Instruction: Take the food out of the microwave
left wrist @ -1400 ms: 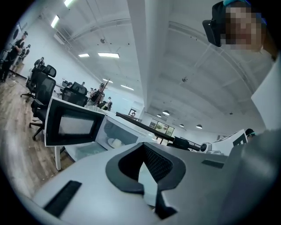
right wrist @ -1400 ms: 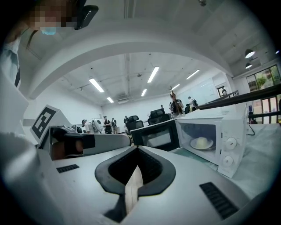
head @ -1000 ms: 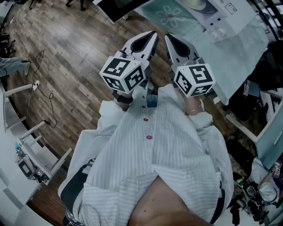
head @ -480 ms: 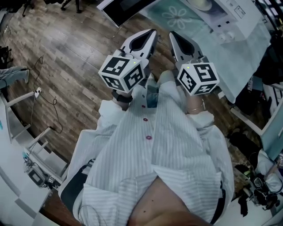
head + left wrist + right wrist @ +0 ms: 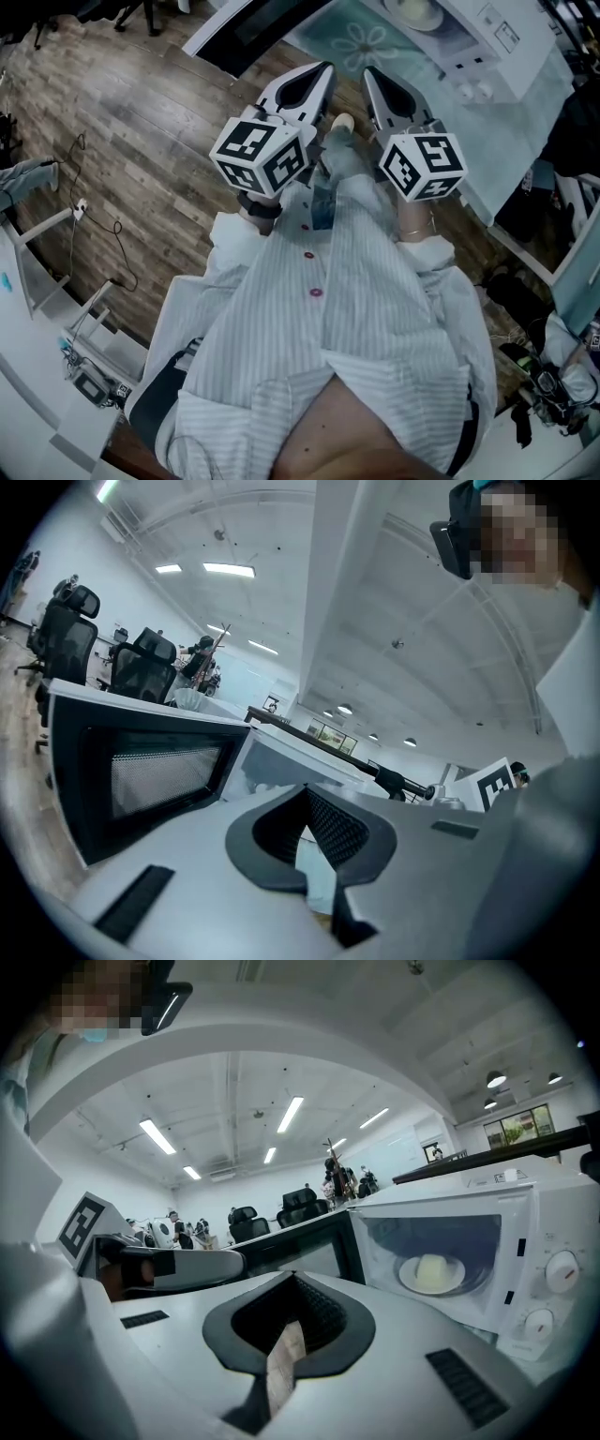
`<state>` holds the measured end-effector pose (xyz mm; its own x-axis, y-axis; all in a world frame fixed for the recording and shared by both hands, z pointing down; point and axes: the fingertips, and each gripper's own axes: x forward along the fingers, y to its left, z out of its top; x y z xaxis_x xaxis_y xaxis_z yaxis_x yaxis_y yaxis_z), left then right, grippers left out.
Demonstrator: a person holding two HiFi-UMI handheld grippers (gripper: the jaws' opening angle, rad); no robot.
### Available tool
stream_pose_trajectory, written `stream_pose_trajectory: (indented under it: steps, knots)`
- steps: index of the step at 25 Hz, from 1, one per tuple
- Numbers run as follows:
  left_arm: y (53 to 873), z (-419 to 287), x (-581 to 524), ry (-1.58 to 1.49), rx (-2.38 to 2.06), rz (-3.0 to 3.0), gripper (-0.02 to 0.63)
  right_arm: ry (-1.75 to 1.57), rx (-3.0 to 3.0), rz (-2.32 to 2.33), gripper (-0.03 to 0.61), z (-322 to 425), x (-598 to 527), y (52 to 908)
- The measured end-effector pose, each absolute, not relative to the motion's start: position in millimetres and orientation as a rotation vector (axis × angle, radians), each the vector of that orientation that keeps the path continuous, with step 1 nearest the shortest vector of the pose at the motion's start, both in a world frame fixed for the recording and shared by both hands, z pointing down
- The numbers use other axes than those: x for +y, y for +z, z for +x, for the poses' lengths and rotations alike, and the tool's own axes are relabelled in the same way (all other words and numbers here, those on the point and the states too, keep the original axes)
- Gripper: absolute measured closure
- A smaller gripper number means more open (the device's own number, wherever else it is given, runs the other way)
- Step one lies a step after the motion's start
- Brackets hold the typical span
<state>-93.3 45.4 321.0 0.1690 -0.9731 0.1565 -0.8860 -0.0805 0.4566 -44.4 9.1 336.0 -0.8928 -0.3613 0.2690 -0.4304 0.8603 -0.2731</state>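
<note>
A white microwave (image 5: 487,47) stands on a cloth-covered table at the top right of the head view, its dark door (image 5: 248,28) swung open to the left. Inside, pale food (image 5: 433,1272) rests on a plate on the turntable; the head view catches only its edge (image 5: 412,9). My left gripper (image 5: 314,80) and right gripper (image 5: 375,82) are held side by side in front of the person's chest, pointing at the microwave and short of it. Both are shut with nothing in them. The left gripper view looks at the open door (image 5: 141,771).
A light cloth with a flower print (image 5: 361,37) covers the table under the microwave. Wood floor (image 5: 141,122) spreads to the left, with cables and white furniture (image 5: 56,281) at the left edge. Bags and clutter (image 5: 553,375) lie on the right. Office chairs (image 5: 66,639) stand far off.
The person and both grippers have come closer to the microwave. More of the open door and the cavity now shows at the top of the head view. Both grippers stayed shut.
</note>
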Motion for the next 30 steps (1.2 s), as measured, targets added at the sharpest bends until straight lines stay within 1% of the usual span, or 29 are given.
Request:
stream_pose_trajectory:
  steps: [9, 16, 30]
  knots:
    - [321, -94, -57, -0.212, -1.649, 2.079, 0.606, 0.508, -2.808, 0.732, 0.546, -46, -85, 335]
    - [310, -81, -120, -0.207, -1.571, 2.14, 0.606, 0.499, -2.803, 0.812, 0.546, -34, -134, 324]
    - [307, -63, -171, -0.174, -1.46, 2.2, 0.606, 0.526, -2.76, 0.895, 0.546, -17, -172, 328]
